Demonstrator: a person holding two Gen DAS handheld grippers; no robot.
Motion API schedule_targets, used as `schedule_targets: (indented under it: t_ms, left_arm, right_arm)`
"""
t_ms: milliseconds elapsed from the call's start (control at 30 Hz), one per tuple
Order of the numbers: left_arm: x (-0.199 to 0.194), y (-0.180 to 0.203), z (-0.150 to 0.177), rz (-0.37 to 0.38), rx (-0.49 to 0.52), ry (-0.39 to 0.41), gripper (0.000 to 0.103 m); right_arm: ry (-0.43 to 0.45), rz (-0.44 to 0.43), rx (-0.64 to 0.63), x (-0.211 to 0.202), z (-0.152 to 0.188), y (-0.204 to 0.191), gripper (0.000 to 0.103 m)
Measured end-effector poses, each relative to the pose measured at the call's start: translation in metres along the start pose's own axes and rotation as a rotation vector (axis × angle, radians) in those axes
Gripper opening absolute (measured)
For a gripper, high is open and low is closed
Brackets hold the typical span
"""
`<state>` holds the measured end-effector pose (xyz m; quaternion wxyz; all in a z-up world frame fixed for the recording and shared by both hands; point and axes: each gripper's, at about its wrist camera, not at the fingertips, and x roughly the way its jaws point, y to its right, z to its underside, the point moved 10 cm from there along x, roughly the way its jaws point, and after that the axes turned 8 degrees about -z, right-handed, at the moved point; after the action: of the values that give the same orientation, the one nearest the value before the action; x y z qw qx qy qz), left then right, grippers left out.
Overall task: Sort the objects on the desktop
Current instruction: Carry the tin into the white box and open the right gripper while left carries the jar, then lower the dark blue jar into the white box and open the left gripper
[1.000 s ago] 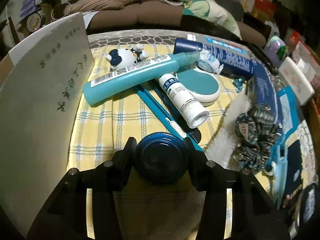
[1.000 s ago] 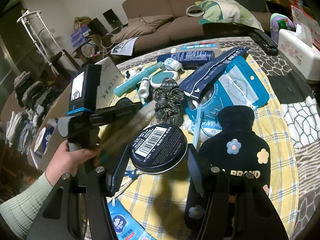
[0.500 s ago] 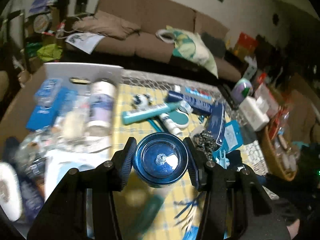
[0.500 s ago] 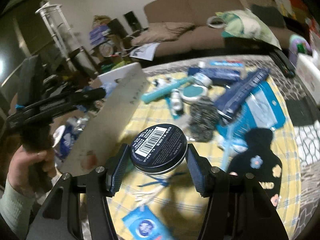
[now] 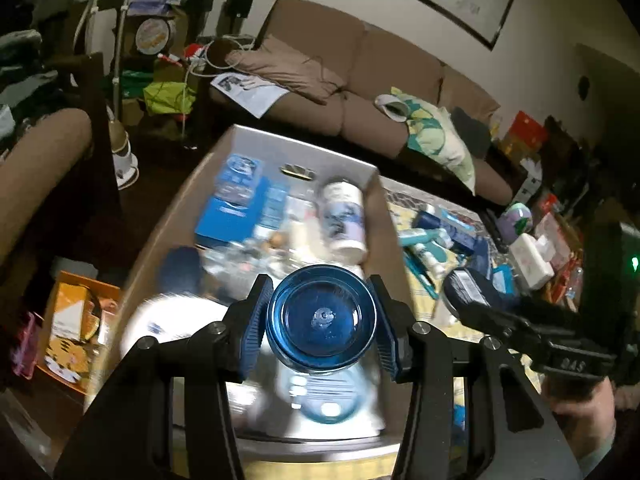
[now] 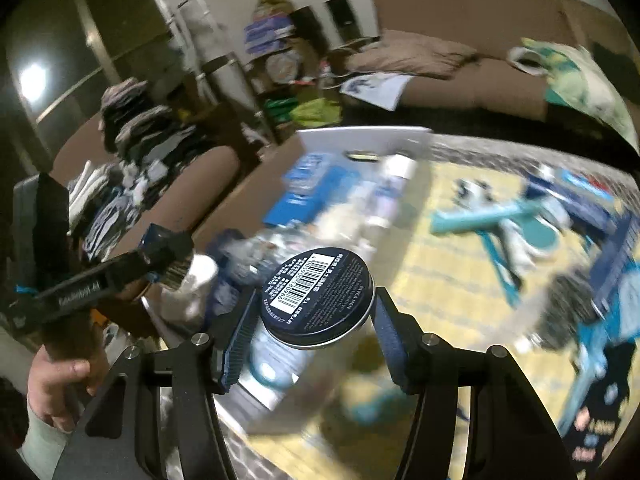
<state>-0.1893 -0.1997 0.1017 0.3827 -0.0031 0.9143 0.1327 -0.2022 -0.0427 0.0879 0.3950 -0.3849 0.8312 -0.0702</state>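
My left gripper [image 5: 322,326] is shut on a round blue jar [image 5: 322,318], bottom facing the camera, held over an open cardboard box [image 5: 304,152]. The box holds blue cartons, a white bottle [image 5: 344,216] and other blurred items. My right gripper [image 6: 312,308] is shut on a flat dark tin with a barcode [image 6: 316,294], hanging near the same box [image 6: 360,140]. In the left wrist view the right gripper [image 5: 466,296] with the tin shows at the right. In the right wrist view the left gripper [image 6: 168,256] shows at the left, held by a hand [image 6: 60,380].
A yellow checked cloth [image 6: 436,276] on the table carries a teal tube [image 6: 484,216], a dark scrunchie [image 6: 568,308], blue pouches and a white tissue box [image 5: 530,256]. A brown sofa [image 5: 360,76] stands behind. An orange box [image 5: 72,332] sits on the floor at the left.
Both grippers have risen and swung left from over the cluttered cloth to over the open box, each keeping its container. The view now looks down into the box.
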Motion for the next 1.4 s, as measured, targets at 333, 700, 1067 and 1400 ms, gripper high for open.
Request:
schedule_targets:
  t_ms: [333,700,1067,1400]
  left_arm:
    - [-0.009,-0.086,-0.041,-0.047,-0.002,0.023,0.045]
    - [0.017,-0.123,-0.041,-0.018,-0.032,0.009,0.045]
    - [0.033,-0.112,-0.035,0.025,-0.045,-0.006,0.045]
    - [0.02,-0.09,-0.04,0.341,-0.309,-0.039,0.045]
  right_arm:
    - [-0.142,-0.003,0.006,0.159,-0.066,-0.038,0.059]
    - [-0.282,0.083,0.02,0.275,-0.078,-0.006,0.059]
    - [-0.228,0.028,0.089,0.264,-0.086,0.001,0.081]
    - [-0.088,-0.278,0.047,0.134,-0.078,-0.057,0.082]
